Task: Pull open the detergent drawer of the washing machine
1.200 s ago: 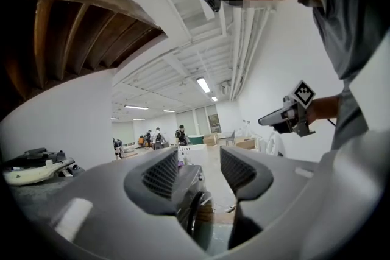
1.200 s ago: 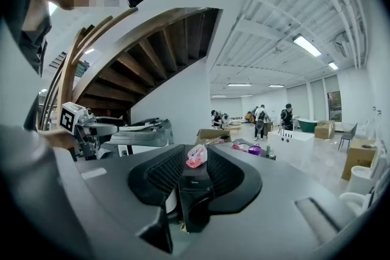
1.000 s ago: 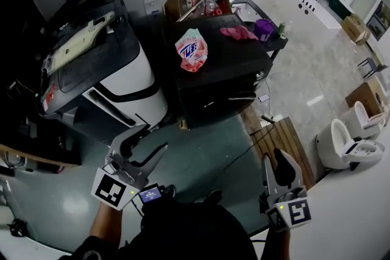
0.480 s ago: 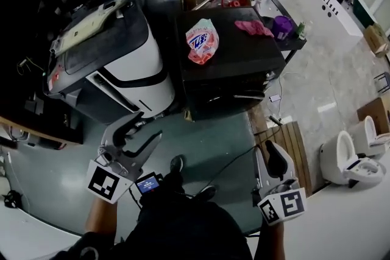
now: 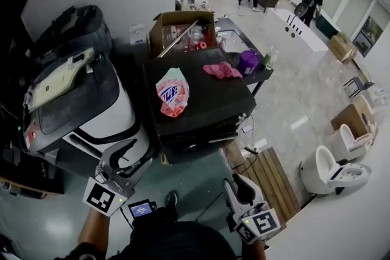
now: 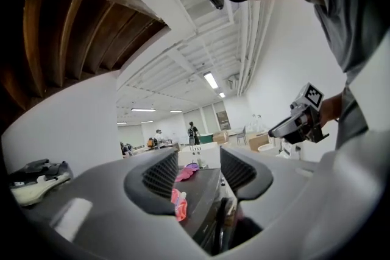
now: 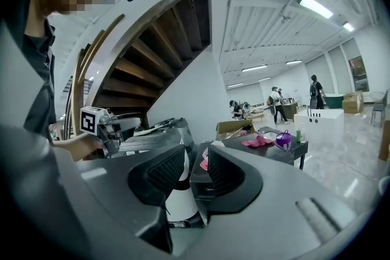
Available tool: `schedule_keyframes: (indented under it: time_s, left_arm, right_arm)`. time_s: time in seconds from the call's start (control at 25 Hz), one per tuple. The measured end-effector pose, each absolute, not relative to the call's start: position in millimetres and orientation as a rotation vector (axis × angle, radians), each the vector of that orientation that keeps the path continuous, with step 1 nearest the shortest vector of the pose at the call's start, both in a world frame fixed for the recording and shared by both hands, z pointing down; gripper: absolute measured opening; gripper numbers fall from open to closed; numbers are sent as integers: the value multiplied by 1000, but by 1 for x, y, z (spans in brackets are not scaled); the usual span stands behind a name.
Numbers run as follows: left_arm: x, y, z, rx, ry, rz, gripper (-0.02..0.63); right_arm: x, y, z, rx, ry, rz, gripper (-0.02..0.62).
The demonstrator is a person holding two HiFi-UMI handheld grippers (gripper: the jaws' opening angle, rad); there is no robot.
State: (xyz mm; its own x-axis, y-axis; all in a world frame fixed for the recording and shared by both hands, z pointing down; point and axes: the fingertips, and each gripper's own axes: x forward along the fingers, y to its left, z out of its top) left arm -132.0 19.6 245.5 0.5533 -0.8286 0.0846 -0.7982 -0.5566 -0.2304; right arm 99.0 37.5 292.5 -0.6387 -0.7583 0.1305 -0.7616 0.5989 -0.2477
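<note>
The black washing machine (image 5: 210,108) stands mid-room, its front facing me; I cannot make out the detergent drawer. A pink-and-white detergent pouch (image 5: 172,92) and a pink cloth (image 5: 222,70) lie on its top. My left gripper (image 5: 135,155) is open and level, well short of the machine's front left corner. Through its jaws I see the machine top (image 6: 204,189) and the pouch (image 6: 181,204). My right gripper (image 5: 239,184) hangs low at the right, its jaws narrowly open with nothing between them, pointing toward the machine (image 7: 199,182).
A white and dark appliance (image 5: 91,106) stands left of the machine. Behind the machine are a cardboard box (image 5: 180,30) of items and a purple cup (image 5: 248,61). A wooden slat mat (image 5: 268,176) and white toilets (image 5: 329,170) are at the right. People stand far back.
The head view has swung, so the machine sits lower and further left. Both grippers have moved sideways across the floor and sit lower in the picture. Their jaws have not changed.
</note>
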Motion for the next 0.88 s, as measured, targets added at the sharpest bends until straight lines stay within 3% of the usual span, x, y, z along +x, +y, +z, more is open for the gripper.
schedule_keyframes:
  time_s: [0.52, 0.88]
  left_arm:
    - [-161, -74, 260, -2753, 1197, -197, 267]
    - [-172, -101, 276, -2738, 1291, -220, 267]
  right_arm:
    - [56, -43, 351, 1384, -2782, 747, 103]
    - [25, -111, 434, 1228, -2799, 1328, 146]
